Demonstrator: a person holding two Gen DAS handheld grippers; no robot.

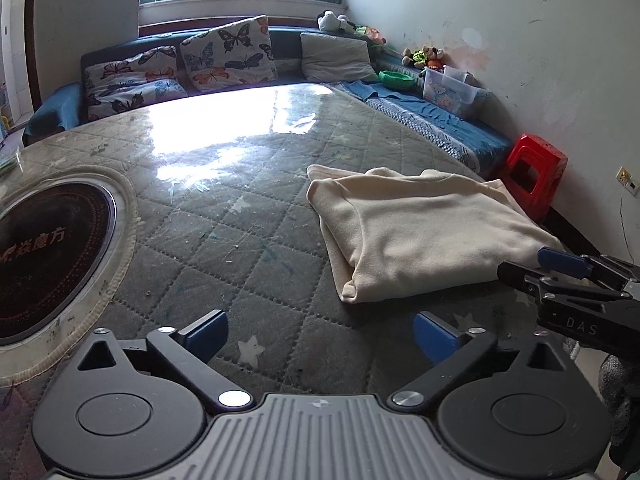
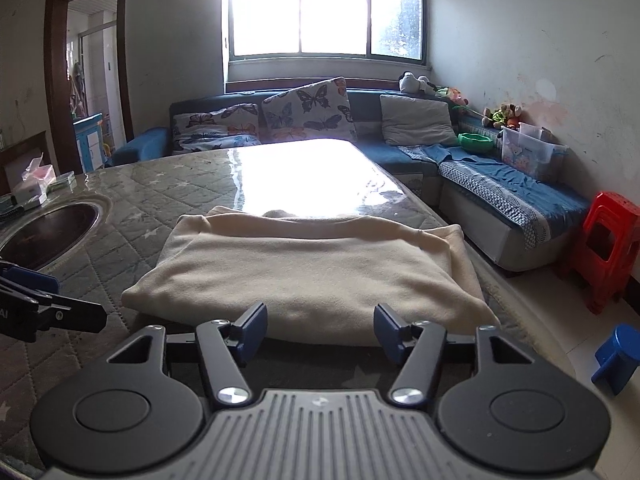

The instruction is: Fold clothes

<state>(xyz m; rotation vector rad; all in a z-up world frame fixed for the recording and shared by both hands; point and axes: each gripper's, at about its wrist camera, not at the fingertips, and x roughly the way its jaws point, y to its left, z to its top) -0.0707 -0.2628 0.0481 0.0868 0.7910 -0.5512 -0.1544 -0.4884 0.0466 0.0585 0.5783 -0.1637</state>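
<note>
Both grippers are being held spread and empty: the right gripper [image 2: 320,330] just before the near edge of the cream garment [image 2: 304,268], the left gripper [image 1: 320,334] beside it. The garment is lying folded on the quilted table cover [image 1: 224,248]; a final fold or smoothing is probably being prepared. Beyond, a blue sofa [image 2: 500,184] is being lit by the window [image 2: 324,12].

Both wrist views low, facing sofa [image 1: 192,64]

Bright window [image 2: 324,12] glares off the quilted worktop [image 1: 224,216]; beneath it a blue corner sofa [image 2: 500,184] holds butterfly cushions [image 2: 308,112], a red stool [image 2: 608,248] stands by the scuffed white wall [image 2: 540,40], an open doorway [image 2: 88,64] far left
</note>
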